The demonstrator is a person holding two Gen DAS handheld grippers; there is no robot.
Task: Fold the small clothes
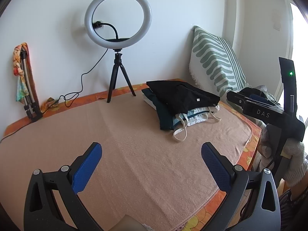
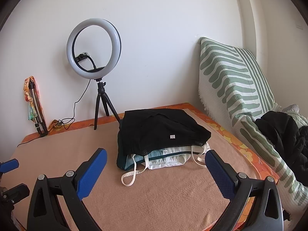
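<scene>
Left wrist view: the left gripper (image 1: 151, 165) occupies the lower frame, jaws spread wide and empty above the peach towel (image 1: 134, 154); the stack of folded clothes (image 1: 181, 104) lies in the centre right of the frame, up and to the right of the jaws and well apart from them; a black garment (image 1: 179, 94) tops the stack, with teal and white pieces beneath and a cream strap (image 1: 181, 132) looping out toward the bottom of the frame; the stack's long axis runs from upper left to lower right; a ring light (image 1: 117, 18) on a tripod stands at upper centre; a green striped cushion (image 1: 213, 59) leans at upper right.

Right wrist view: the right gripper (image 2: 156, 170) fills the lower frame, jaws likewise parted and holding nothing; the stack (image 2: 161, 140) sits in the centre of the frame, directly ahead and near the fingertips, the strap (image 2: 132, 177) lying between them; a dark jacket (image 2: 284, 132) is heaped at the right edge, on the cushion side; judged from both views, the right gripper is the nearer to the stack
</scene>
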